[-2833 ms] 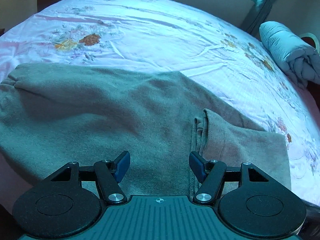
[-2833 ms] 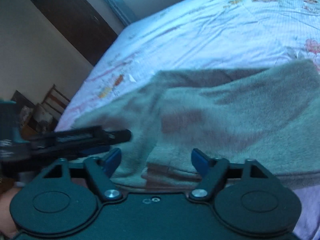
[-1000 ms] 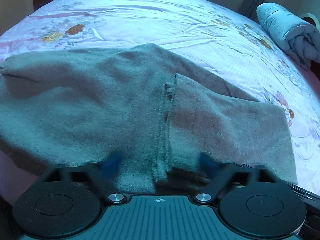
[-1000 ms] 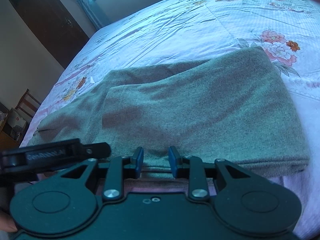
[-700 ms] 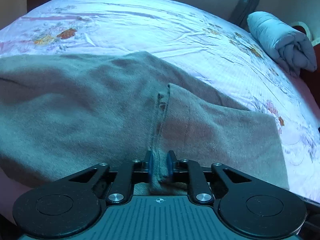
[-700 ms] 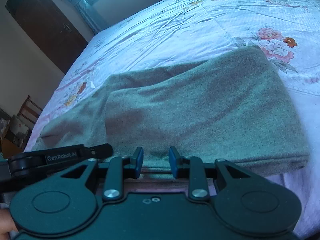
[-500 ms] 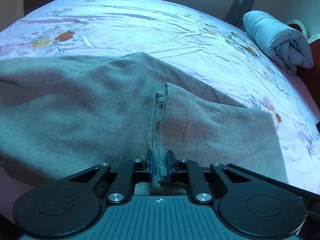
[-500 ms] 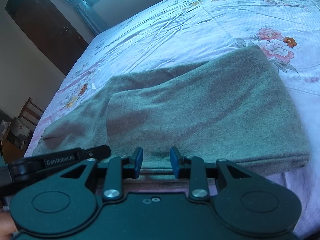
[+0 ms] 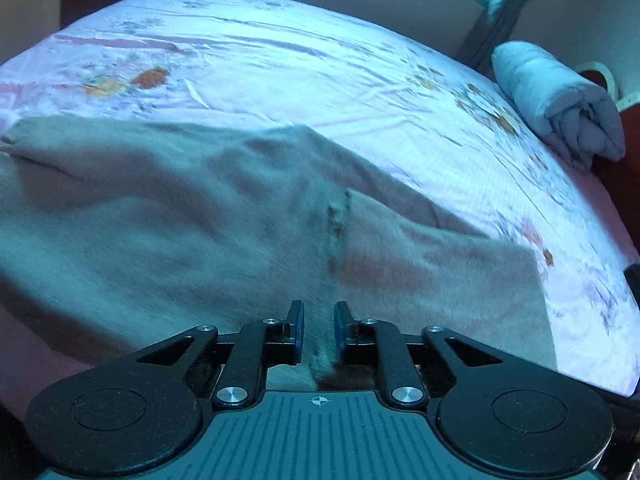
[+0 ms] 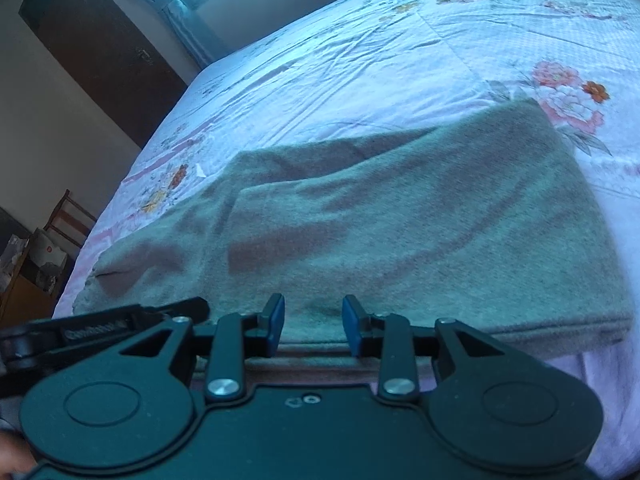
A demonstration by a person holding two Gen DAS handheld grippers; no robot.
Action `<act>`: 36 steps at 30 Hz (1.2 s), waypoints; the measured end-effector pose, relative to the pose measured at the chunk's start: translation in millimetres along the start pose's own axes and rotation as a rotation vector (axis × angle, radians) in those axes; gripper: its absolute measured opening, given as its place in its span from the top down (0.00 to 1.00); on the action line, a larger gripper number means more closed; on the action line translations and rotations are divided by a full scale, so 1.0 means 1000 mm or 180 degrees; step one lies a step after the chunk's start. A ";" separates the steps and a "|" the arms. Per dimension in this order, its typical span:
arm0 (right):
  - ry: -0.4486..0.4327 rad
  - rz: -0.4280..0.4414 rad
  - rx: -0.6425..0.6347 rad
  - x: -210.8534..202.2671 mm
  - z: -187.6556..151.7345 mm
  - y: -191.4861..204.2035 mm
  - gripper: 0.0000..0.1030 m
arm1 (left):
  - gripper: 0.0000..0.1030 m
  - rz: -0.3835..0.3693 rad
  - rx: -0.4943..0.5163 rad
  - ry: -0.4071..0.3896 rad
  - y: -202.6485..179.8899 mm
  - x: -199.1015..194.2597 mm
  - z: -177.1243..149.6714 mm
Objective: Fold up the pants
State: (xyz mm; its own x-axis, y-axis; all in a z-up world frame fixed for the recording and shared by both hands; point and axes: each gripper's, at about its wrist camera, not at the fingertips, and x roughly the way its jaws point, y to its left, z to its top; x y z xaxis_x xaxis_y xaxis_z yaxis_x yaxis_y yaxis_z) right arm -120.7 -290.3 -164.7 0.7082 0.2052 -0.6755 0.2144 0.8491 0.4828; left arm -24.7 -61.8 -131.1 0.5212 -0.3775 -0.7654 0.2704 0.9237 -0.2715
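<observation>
Left gripper [image 9: 319,330]: jaws opening, narrow gap, ridge of pants [image 9: 224,240] between them at near edge; pads look barely touching cloth.
Right gripper [image 10: 313,326]: jaws partly apart, near hem of pants [image 10: 400,240] between them; contact unclear.
Pants lie on bed [image 9: 320,80], right part doubled over.
Step, likely: gripping near edge for next fold.
Next: firm pinch both sides, lift together, carry edge far.
Far right: rolled blanket [image 9: 560,100].

One label showed: pale lettering on the black bar of the left claw [image 10: 108,330], seen at the lower left of the right wrist view. It was too blurred to read. No other text, number or sign was legible.
</observation>
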 end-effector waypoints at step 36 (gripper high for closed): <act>0.0241 0.0288 -0.0568 0.117 0.076 0.116 0.95 | 0.39 0.0704 -0.0142 0.0063 0.139 0.064 0.089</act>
State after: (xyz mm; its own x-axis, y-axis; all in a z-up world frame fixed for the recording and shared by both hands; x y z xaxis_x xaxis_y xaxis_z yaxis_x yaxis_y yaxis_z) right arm 38.3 -204.7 -145.3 0.6651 0.3150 -0.6771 0.0248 0.8969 0.4416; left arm 118.5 36.1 -166.0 0.5477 -0.1645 -0.8204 0.1149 0.9860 -0.1210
